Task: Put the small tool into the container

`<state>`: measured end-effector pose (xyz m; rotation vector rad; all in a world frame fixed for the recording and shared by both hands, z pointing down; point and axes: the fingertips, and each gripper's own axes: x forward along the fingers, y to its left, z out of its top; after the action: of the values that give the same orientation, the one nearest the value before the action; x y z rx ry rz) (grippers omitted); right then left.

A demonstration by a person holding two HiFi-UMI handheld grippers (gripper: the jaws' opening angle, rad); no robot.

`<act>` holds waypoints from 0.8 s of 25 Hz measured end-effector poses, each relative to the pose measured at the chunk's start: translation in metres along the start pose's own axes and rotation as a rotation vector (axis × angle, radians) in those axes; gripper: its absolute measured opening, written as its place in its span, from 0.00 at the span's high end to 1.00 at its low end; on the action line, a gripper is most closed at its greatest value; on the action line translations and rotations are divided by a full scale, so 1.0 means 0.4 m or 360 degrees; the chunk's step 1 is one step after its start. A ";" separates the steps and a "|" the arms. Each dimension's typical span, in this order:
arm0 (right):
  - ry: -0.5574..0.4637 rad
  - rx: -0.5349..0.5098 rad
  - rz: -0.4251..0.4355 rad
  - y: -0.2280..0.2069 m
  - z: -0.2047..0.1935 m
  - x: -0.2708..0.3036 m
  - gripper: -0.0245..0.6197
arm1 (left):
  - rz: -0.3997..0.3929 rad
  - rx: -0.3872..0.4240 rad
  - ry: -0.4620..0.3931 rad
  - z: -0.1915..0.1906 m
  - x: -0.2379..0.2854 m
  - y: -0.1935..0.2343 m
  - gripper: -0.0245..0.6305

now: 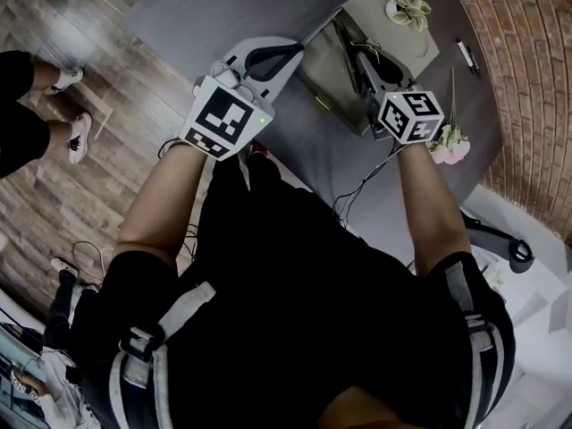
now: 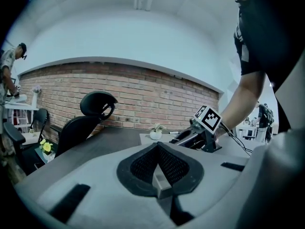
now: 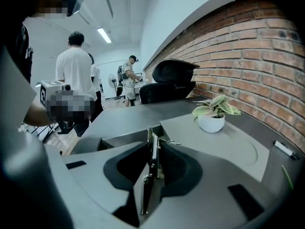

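Left tool (image 1: 288, 50) hangs over the worktop (image 1: 206, 7) at its near-left part. Its pads meet at the tips w/ nothing btwn them, so it's idle. Further right, toward the far edge on the brick-wall side, sits the container (image 3: 102, 140), an open grey box. A pale slab touches its right side; can't tell if that's its lid. Right tool (image 3: 153, 141) points down at the box and is clamped on the small tool (image 3: 152, 163), a thin metal piece standing on edge btwn the pads w/ its front end sticking out toward the opening. On the slab is a potted plant (image 3: 213, 113), and a pen (image 3: 285, 149) lies near the worktop's right edge. Step, as I judge it: carry/approach, w/ the piece gripped but not yet inside. Next move prob. calls for easing fwd and down until the piece is over the opening, clear of the near wall and the slab, then parting the pads. Views: the head view gives the layout of both tools but barely shows the metal piece. Only the right gripper view shows the grip and the box's inside. The left gripper view shows the right tool side-on at the box, but not the box's interior.
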<state>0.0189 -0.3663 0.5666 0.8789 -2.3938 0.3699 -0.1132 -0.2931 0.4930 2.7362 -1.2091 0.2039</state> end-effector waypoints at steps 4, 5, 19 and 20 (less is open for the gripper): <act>0.0030 0.0002 0.0031 0.016 -0.013 -0.001 0.84 | -0.0021 -0.0031 0.0017 -0.027 0.023 0.003 0.95; 0.0046 -0.0008 0.0041 0.020 -0.020 -0.001 0.84 | -0.0024 -0.0038 0.0018 -0.032 0.027 0.003 0.95; 0.0077 0.0104 0.0078 0.002 -0.057 0.025 0.83 | -0.0032 -0.0060 0.0055 -0.059 0.069 0.010 0.95; 0.0080 0.0117 0.0078 0.000 -0.058 0.026 0.83 | -0.0033 -0.0061 0.0059 -0.061 0.072 0.008 0.95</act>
<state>0.0218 -0.3615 0.5915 0.8346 -2.3716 0.4960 -0.0981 -0.3116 0.5224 2.6988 -1.1624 0.2258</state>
